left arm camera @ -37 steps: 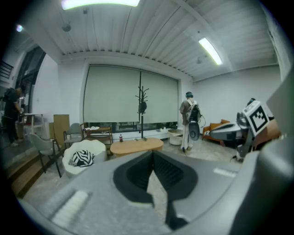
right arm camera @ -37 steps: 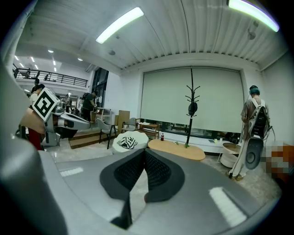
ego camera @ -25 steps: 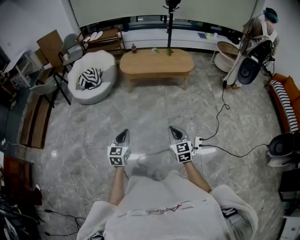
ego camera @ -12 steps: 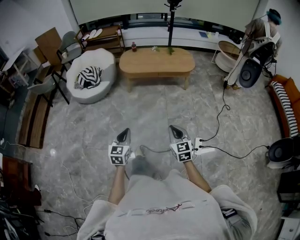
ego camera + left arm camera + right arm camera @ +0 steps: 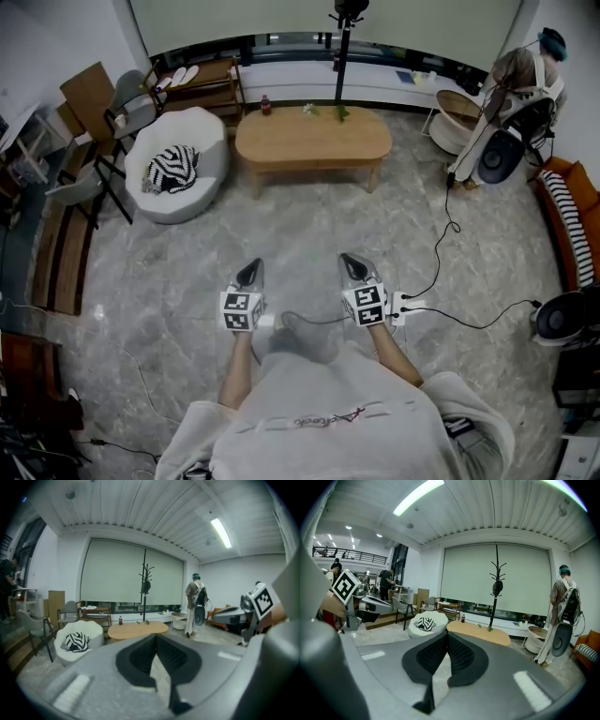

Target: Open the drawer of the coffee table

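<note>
The head view looks down on both grippers, held out side by side over the grey marble floor in the lower middle of the frame. The left gripper [image 5: 249, 272] and right gripper [image 5: 352, 266] both point toward the top of the frame. The coffee table [image 5: 314, 139], a long oval wooden one, stands well apart from them in the upper middle. A small bottle [image 5: 265, 103] stands near its upper left end. No view shows its drawer clearly enough to tell how it stands.

Only the head view shows the white power strip [image 5: 408, 303] on the floor just beside the right gripper, and the black cable [image 5: 441, 234] running from it toward the upper right.

The left gripper view settles what the head view leaves unclear: the left gripper [image 5: 155, 639] has its black pads pressed together with nothing between them. The coffee table [image 5: 137, 630] lies just above the tips, and a person [image 5: 193, 603] stands right of centre. The ceiling light [image 5: 220, 532] shows only here and in the other gripper view.

The right gripper view shows the right gripper [image 5: 447, 634] likewise closed and empty. The coffee table [image 5: 480, 633] sits just above its tips, and a white round chair [image 5: 425, 623] with a striped cushion sits to the left of the table. A mezzanine rail [image 5: 349, 555] at upper left appears in this view alone.
</note>
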Demonstrator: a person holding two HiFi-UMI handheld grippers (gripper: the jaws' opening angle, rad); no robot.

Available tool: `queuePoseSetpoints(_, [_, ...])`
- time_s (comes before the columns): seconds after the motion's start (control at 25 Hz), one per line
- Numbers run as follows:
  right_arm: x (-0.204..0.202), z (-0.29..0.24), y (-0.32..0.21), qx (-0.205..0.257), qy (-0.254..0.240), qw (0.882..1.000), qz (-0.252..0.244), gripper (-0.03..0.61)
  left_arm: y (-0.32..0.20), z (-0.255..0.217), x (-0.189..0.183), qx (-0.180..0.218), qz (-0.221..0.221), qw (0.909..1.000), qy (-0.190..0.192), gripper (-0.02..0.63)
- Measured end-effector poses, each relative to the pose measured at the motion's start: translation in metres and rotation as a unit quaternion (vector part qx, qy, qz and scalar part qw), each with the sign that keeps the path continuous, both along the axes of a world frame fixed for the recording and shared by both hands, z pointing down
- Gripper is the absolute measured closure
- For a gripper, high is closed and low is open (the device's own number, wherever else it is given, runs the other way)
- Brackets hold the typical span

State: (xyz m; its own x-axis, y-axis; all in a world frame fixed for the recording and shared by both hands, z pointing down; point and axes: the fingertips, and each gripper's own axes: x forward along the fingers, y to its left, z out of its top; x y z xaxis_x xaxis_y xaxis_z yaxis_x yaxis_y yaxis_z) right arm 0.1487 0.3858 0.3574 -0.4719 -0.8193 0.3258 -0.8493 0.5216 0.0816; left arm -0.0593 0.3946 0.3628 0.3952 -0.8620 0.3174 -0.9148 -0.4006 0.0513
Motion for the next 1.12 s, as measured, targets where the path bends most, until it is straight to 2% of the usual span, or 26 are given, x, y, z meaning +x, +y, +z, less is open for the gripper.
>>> queuePoseSetpoints(0.28, [-0.048, -0.016, -0.08, 0.004, 0.003, 1.0, 0.0, 0.574, -0.086, -0.014, -0.048, 0.008, 0.004, 1.0, 0.001, 0.615])
queuePoseSetpoints(0.64, [-0.098, -0.024, -0.171, 0.007, 0.001, 1.0, 0.013, 0.574, -0.178, -0.024, -0.091, 0.011, 0.021, 0.9997, 0.001, 0.615])
queuePoseSetpoints(0.88, [-0.12, -0.021, -0.203, 0.01, 0.004, 1.0, 0.028, 0.574, -0.218, -0.02, -0.113, 0.011, 0.037, 0.9993, 0.002, 0.615])
queuePoseSetpoints(1.12, [-0.122, -0.013, -0.205, 0.001, 0.006, 0.999, 0.049, 0.574, -0.232, -0.014, -0.117, 0.008, 0.055, 0.9984, 0.003, 0.615])
